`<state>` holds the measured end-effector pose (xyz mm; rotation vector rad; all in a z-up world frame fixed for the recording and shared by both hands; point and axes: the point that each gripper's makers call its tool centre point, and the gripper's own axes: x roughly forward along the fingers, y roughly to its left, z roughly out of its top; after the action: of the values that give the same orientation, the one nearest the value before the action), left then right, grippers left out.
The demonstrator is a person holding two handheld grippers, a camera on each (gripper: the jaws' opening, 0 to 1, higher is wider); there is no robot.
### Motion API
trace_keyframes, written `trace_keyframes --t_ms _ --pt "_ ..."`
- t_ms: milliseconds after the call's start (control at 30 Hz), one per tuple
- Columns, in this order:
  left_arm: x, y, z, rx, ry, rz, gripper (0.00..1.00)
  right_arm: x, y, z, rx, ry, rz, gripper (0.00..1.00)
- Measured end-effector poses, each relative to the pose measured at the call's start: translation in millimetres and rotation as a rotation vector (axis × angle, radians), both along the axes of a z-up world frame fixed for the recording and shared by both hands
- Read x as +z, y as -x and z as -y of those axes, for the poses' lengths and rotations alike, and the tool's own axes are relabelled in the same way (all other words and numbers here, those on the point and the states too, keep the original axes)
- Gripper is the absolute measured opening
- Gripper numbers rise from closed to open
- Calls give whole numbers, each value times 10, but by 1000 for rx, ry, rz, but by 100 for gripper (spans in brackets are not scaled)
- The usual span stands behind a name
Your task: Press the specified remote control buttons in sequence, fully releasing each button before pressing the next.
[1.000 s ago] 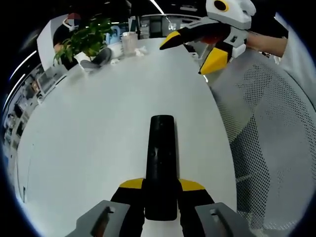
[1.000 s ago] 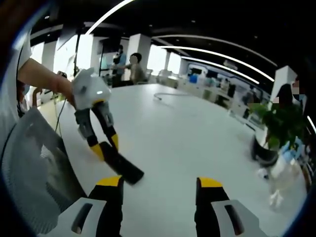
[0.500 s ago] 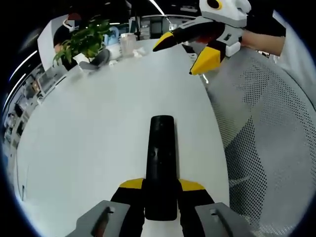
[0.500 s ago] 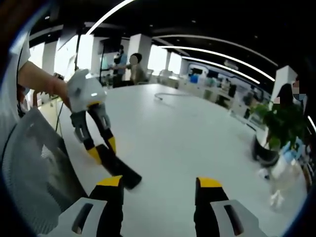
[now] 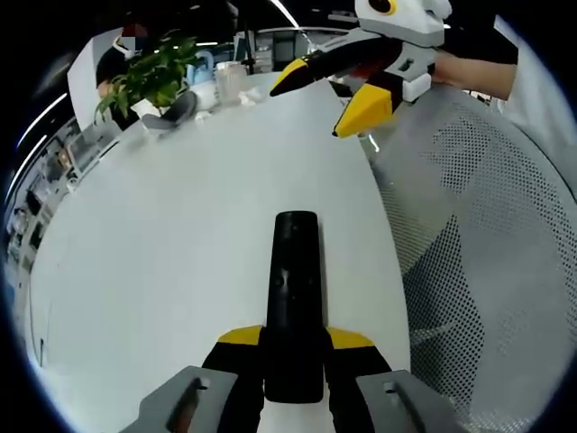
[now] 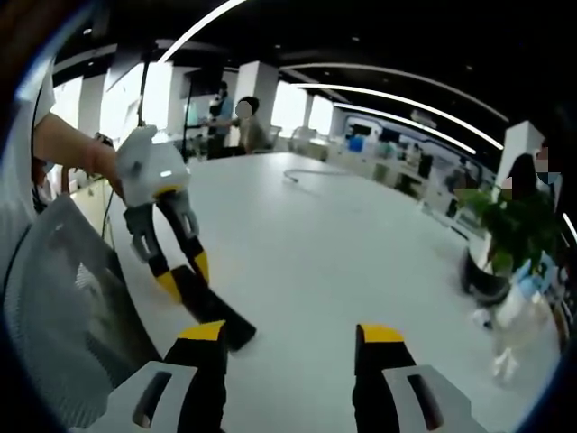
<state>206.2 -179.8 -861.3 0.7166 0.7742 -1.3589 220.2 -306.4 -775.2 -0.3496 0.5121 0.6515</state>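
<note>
In the left gripper view, the left gripper (image 5: 293, 356) has its two yellow-tipped jaws closed against the sides of a black remote control (image 5: 295, 298), gripping it at its near end. The remote points straight away from the camera, its far end held over the white table (image 5: 162, 234), near the table's right edge as this view shows it. Just past that edge is a grey mesh chair back (image 5: 487, 262).

Farther along the same edge, the right gripper (image 5: 317, 92) hangs above the table with its jaws spread wide apart and nothing between them; a hand (image 5: 460, 65) holds its white body. At the far end of the table stand a potted plant (image 5: 155, 77) and a clear cup (image 5: 227, 83), close to each other.

In the right gripper view, the right gripper (image 6: 288, 338) shows its own two jaws rising well apart, with bare table (image 6: 361, 262) between them. Just beyond the left jaw, the left gripper (image 6: 185, 275) reaches down with the remote control (image 6: 216, 311) clamped between its tips, the remote slanting toward the camera over the table's edge. The mesh chair (image 6: 63, 298) sits beside that edge. On the far right side of the table is the plant (image 6: 509, 230). People stand in the background of the room.
</note>
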Motion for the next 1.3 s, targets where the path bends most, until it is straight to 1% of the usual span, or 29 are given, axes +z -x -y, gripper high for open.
trace_keyframes --t_ms 500,733,1000,1300 --pt "-6 74 14 -3 3 -1 25 -16 8 -11 10 11 -5 52" --pt "-10 97 24 0 5 -1 25 14 -4 2 -9 -40 -13 51" --pt "-13 159 36 -2 12 -2 25 -16 17 -22 12 -4 -12 50" --pt "-13 210 42 5 16 -3 25 -27 28 -37 21 0 -18 49"
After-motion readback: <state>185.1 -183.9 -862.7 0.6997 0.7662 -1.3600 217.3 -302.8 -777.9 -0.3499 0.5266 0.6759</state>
